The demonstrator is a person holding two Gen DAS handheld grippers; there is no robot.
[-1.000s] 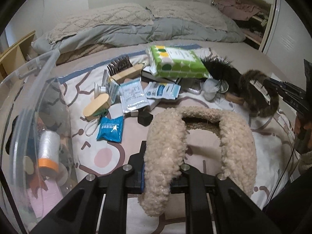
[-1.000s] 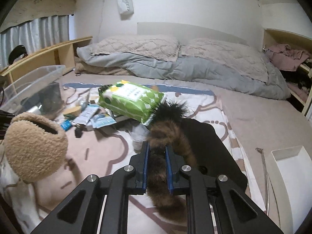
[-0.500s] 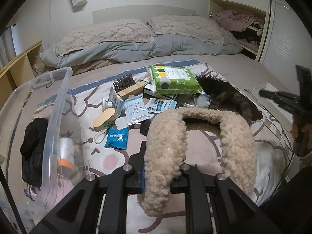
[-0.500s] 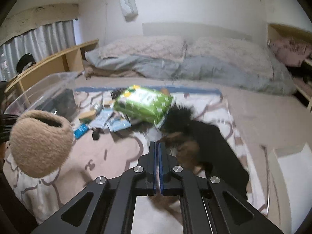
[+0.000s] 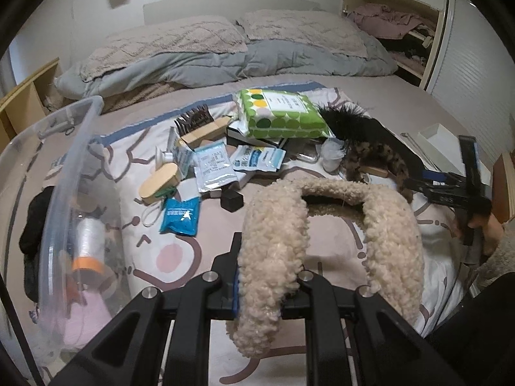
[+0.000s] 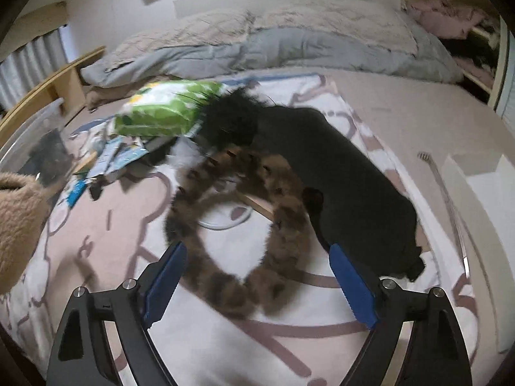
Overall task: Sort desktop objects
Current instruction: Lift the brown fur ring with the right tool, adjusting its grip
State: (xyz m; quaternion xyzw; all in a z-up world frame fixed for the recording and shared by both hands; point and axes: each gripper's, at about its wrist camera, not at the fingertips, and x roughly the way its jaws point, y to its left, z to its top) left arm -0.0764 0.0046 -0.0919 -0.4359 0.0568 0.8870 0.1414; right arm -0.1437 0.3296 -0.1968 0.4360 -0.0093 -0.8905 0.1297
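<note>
My left gripper (image 5: 267, 286) is shut on a beige fluffy headband (image 5: 328, 244) and holds it above the bed; the headband also shows at the left edge of the right wrist view (image 6: 16, 225). My right gripper (image 6: 257, 276) is open, its blue pads on either side of a brown furry headband (image 6: 244, 225) that lies on the patterned cloth. That brown headband also shows in the left wrist view (image 5: 376, 157), with the right gripper (image 5: 450, 189) beside it.
A clear plastic bin (image 5: 61, 212) with a tape roll stands at left. A green dotted tissue pack (image 5: 280, 115), sachets (image 5: 212, 167), a wooden brush (image 5: 161, 183) and a black feather item (image 6: 235, 122) lie on the cloth. A white box (image 6: 476, 199) sits at right.
My right gripper let go of the brown furry headband and opened wide; the headband now lies on the cloth. My left gripper still holds the beige headband, shifted slightly.
</note>
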